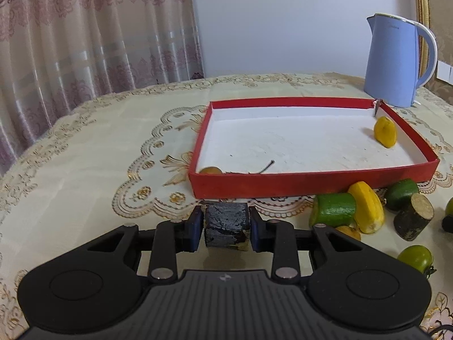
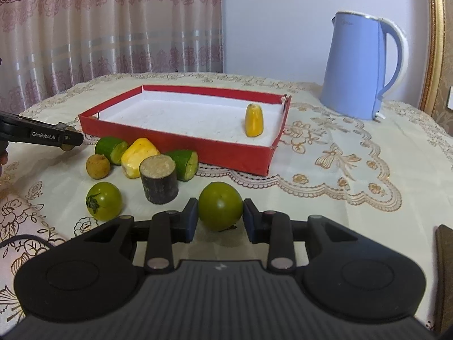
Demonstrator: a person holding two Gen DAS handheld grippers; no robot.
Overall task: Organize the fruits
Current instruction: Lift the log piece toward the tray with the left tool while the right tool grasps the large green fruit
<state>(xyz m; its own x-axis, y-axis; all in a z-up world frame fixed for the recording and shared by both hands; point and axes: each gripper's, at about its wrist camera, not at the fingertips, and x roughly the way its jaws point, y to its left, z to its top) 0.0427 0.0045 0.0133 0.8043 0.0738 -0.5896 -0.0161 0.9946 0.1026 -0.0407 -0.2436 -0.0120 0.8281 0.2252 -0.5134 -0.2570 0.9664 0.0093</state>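
Observation:
My left gripper (image 1: 226, 228) is shut on a dark, blackish sugarcane chunk (image 1: 226, 218), held just in front of the red box (image 1: 283, 184). My right gripper (image 2: 219, 219) is shut on a green tomato (image 2: 220, 205), low over the tablecloth. The white-lined box holds a yellow fruit piece (image 2: 254, 120) at its far right and an orange-yellow piece (image 1: 211, 170) in its near left corner. Loose fruit lies before the box: two green cut pieces (image 2: 110, 146) (image 2: 185, 164), a yellow chunk (image 2: 138, 157), a brown round fruit (image 2: 97, 165), another sugarcane stub (image 2: 158, 178) and a second green tomato (image 2: 104, 200).
A blue electric kettle (image 2: 365, 68) stands behind the box at the right. A thin dark stem (image 1: 267, 165) lies on the box floor. Curtains hang behind the table at the left. A dark object (image 2: 444, 269) shows at the right edge of the right wrist view.

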